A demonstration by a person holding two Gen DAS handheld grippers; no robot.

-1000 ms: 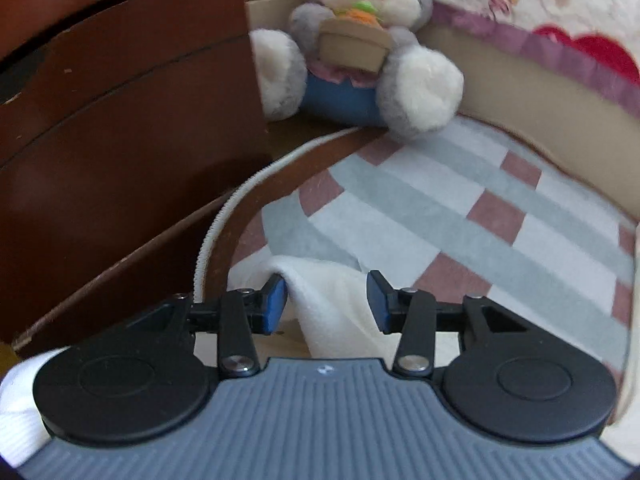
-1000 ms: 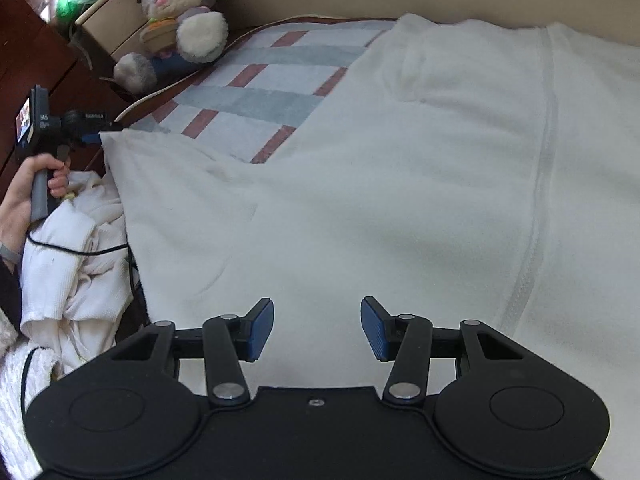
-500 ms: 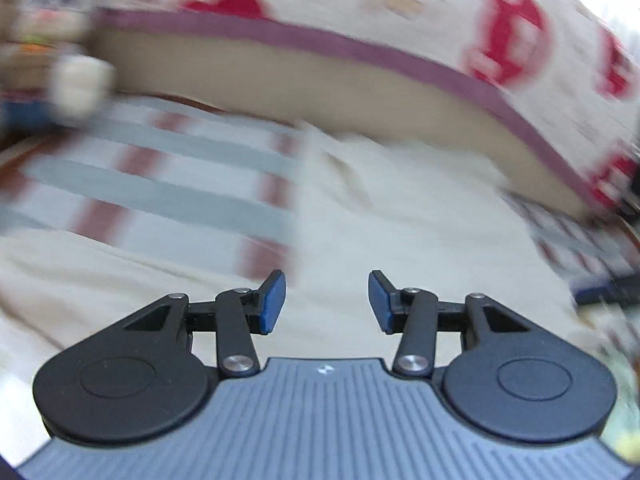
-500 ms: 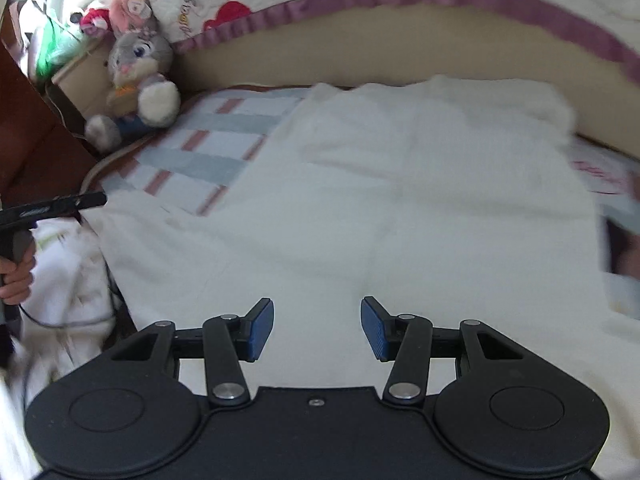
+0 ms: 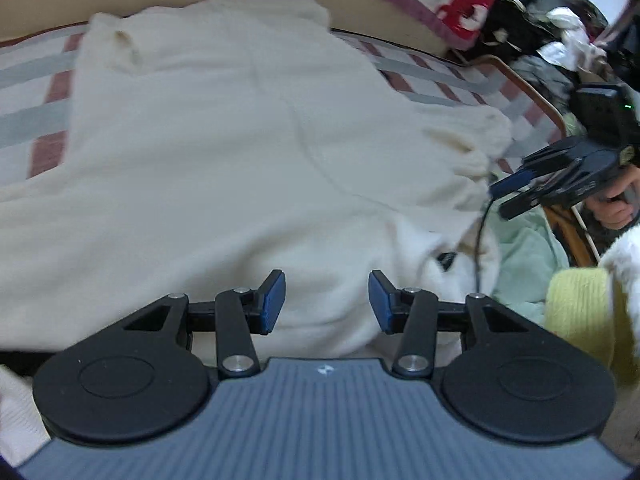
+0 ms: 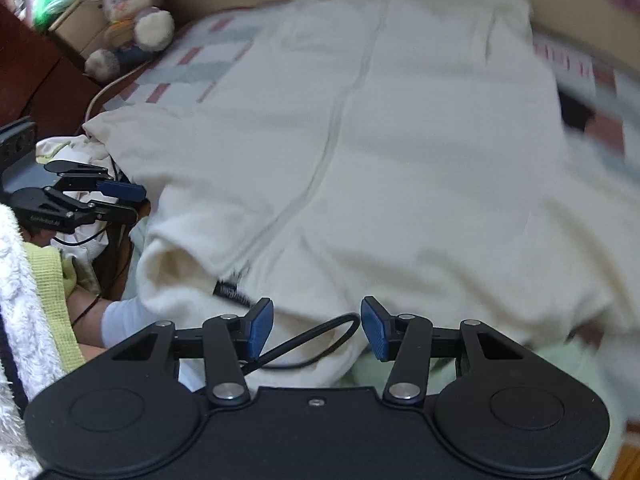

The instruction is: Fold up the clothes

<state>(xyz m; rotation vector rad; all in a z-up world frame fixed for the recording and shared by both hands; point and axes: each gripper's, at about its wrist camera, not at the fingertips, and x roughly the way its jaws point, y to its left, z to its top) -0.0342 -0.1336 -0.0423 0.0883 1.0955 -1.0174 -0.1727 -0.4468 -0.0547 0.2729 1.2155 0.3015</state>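
Note:
A cream fleece garment [image 5: 240,152] lies spread flat on the checked bed cover [image 5: 36,96], its centre seam running away from me; it fills the right wrist view too [image 6: 400,152]. My left gripper [image 5: 326,302] hovers open over the garment's near edge, nothing between its blue pads. My right gripper [image 6: 316,328] is open above the near hem by the neck label [image 6: 232,294], with a loop of black cable [image 6: 316,340] lying below its jaws. Each gripper shows in the other's view: the right gripper [image 5: 506,196] beside the garment's right corner, the left gripper [image 6: 128,200] at its left side.
A plush rabbit [image 6: 132,12] sits at the bed's far left corner by dark wooden furniture [image 6: 24,64]. A quilt with red shapes [image 5: 460,4] lines the far side. Pale green cloth [image 5: 524,248] lies under the near hem. A clothes pile [image 5: 552,44] sits far right.
The left wrist view swung from the rabbit and wooden furniture rightward across the garment to its near edge. The right gripper drew back toward the near hem. Both jaw gaps look unchanged.

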